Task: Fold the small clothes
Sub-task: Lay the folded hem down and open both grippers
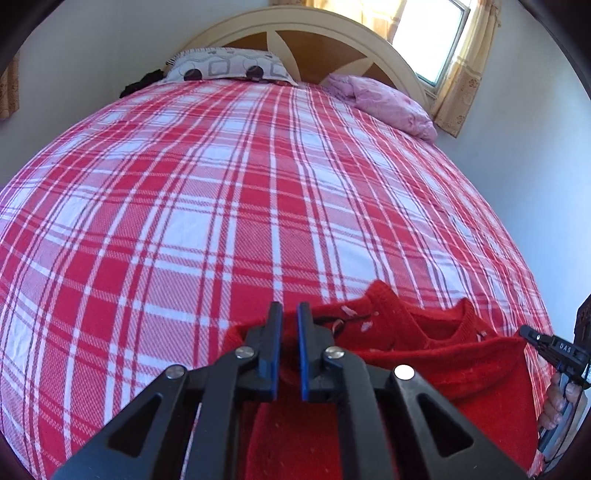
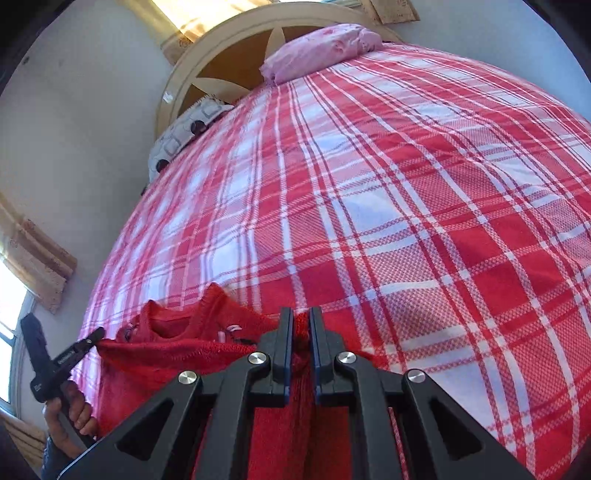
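My left gripper [image 1: 289, 314] is clamped on one corner of a red knitted sweater [image 1: 443, 365], its blue-lined fingers [image 1: 302, 343] nearly together with red knit bunched between them. My right gripper [image 2: 301, 319] pinches the opposite corner the same way, the jaws almost closed on a fold of the red wool. Between the two grips the top edge of the sweater runs as a taut line, and the body of the garment hangs below it toward me. Beyond that edge the sweater's neckline and a few pale stitched marks lie folded over, resting on the near end of the bedspread.

In the left wrist view my right hand [image 1: 561, 402] shows at the far right edge, wrapped round its tool's handle. In the right wrist view my left hand [image 2: 72, 410] shows at the lower left, holding the other tool, whose tip meets the sweater's corner.

The sweater sits at the near edge of a bed covered with a red and white plaid bedspread [image 1: 229, 192]. At the far end, against a cream arched headboard [image 1: 314, 29], lie a white pillow with dark circles and squares [image 1: 225, 68] and a pink pillow [image 1: 391, 103]. A dark bundle [image 1: 142, 83] lies beside the patterned pillow; I cannot tell what it is. A window with tan curtains [image 1: 461, 74] stands right of the headboard.
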